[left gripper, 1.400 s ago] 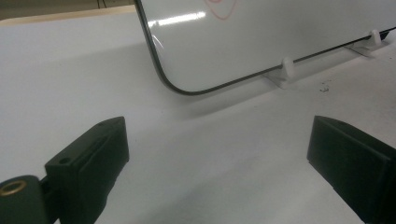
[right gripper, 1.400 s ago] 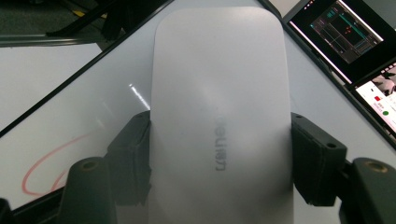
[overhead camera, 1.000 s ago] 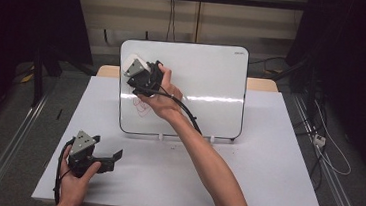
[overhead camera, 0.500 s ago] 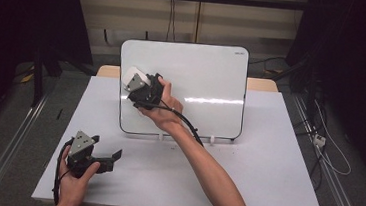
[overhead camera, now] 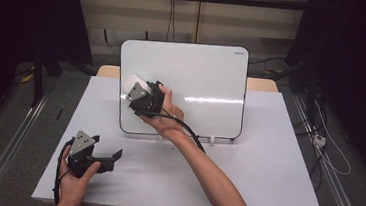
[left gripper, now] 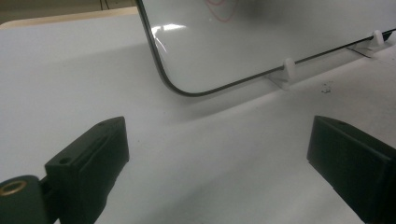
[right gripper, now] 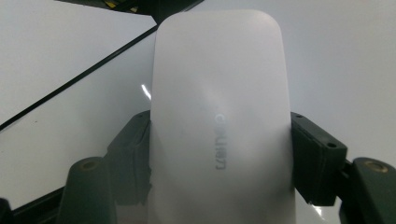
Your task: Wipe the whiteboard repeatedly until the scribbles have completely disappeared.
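Note:
A whiteboard [overhead camera: 207,85] stands upright on small white feet [left gripper: 289,70] at the back of the white table [overhead camera: 264,180]. My right gripper [overhead camera: 140,93] is shut on a white eraser [overhead camera: 135,85] and holds it against the board's left part. In the right gripper view the eraser [right gripper: 219,116] sits between both jaws, its flat side to the board [right gripper: 341,56]. A faint red mark [left gripper: 222,9] shows on the board. My left gripper [overhead camera: 107,147] rests open on the table at the front left. Nothing is between its jaws [left gripper: 219,158].
The board's lower left corner [left gripper: 173,86] is a short way ahead of the left gripper. A black cable [overhead camera: 188,131] trails from the right gripper along the forearm. Metal rails [overhead camera: 6,153] run on the floor beside the table.
The right gripper has moved the eraser down along the left part of the board. The left gripper has stayed where it was.

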Available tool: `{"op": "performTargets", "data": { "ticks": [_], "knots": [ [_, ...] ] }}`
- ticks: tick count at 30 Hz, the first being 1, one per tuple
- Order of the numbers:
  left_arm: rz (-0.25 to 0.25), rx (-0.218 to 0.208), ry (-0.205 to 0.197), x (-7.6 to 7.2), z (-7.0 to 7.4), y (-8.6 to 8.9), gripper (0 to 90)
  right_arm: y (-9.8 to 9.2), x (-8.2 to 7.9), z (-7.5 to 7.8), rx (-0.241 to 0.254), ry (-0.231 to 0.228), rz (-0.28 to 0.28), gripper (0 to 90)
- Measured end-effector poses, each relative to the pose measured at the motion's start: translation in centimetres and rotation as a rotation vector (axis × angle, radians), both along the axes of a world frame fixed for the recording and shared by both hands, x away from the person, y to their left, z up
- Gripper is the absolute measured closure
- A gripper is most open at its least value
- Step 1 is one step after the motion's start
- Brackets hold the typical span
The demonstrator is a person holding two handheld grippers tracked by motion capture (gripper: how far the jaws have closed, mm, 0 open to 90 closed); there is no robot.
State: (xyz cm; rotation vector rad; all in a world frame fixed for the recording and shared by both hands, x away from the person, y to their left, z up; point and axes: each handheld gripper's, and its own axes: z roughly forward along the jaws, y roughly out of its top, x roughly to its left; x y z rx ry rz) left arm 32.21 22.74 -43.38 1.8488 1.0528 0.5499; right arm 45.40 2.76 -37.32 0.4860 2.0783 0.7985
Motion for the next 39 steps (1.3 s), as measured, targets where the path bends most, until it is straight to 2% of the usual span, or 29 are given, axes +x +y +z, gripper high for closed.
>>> {"op": "performTargets", "data": {
  "ticks": [7,21,29,31,39],
  "knots": [
    [0.002,0.000,0.000,0.0,0.0,0.0,5.6,-0.1,-0.7,-0.6,-0.007,0.006,0.007,31.2],
    [-0.003,0.002,0.002,0.0,0.0,0.0,5.6,0.0,-2.7,-2.9,-0.047,0.020,0.038,31.2],
    [-0.006,0.004,0.003,0.1,-0.1,-0.2,5.6,0.4,-4.1,-4.4,-0.058,0.060,0.062,30.8],
    [-0.007,0.005,0.004,0.1,-0.1,-0.2,5.6,0.5,-4.4,-4.8,-0.070,0.047,0.065,30.9],
    [-0.006,0.010,0.005,0.1,-0.2,-0.3,5.6,0.7,-4.1,-4.4,-0.080,0.057,0.064,30.9]
  ]
}}
